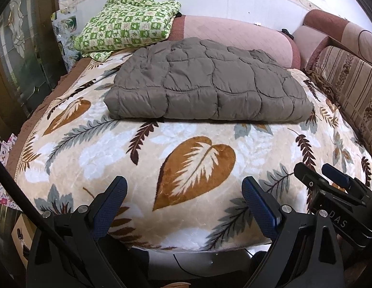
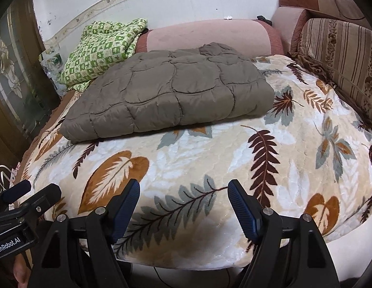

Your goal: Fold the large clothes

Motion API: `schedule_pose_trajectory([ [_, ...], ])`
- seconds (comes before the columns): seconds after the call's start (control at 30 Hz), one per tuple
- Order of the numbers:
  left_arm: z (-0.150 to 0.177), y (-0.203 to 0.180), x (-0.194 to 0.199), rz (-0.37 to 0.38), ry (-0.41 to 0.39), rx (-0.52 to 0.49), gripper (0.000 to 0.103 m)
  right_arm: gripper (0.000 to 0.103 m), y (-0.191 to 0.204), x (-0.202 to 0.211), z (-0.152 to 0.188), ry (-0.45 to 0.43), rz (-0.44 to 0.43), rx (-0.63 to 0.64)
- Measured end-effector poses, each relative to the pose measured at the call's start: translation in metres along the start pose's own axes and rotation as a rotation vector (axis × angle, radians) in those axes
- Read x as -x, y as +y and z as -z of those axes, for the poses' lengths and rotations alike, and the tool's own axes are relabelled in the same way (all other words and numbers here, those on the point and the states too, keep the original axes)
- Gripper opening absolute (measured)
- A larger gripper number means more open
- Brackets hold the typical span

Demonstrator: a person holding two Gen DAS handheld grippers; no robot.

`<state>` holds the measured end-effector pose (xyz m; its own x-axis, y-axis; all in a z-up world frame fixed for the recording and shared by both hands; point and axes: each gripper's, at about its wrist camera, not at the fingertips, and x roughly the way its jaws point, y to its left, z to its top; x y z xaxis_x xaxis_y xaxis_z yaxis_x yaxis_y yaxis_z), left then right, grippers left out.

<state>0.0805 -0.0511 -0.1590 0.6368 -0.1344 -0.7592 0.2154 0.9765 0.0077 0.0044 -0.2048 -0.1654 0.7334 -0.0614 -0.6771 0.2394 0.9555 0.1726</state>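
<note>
The left tongs (image 1: 184,206) stand apart over the near edge of the bed (image 1: 142,158), holding nothing. Ahead of them and well apart lies the jacket (image 1: 209,88), a grey-brown quilted thing folded into a thick pad on the leaf-patterned blanket. A green checked cloth (image 1: 128,21) is bunched beyond it, to the left. The right tongs (image 2: 183,206) are likewise apart and empty, with the jacket (image 2: 171,96) ahead and a little to their left.

The jacket looks puffy, soft and light, with a smooth shell that may slip between the pads. It should sag and spring open if lifted by one layer. Best to pinch through all layers at the two near corners, one pair of tongs each.
</note>
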Motion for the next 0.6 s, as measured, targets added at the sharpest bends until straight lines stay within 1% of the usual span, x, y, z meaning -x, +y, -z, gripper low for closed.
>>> schedule_pose_trajectory([
  [0.27,0.002,-0.002,-0.006,0.004,0.018,-0.005,0.096,0.080,0.000,-0.003,0.001,0.003,0.013,0.009],
  [0.6,0.003,0.000,-0.015,-0.012,0.040,-0.001,0.096,0.081,0.002,-0.007,0.003,0.008,0.025,0.022],
])
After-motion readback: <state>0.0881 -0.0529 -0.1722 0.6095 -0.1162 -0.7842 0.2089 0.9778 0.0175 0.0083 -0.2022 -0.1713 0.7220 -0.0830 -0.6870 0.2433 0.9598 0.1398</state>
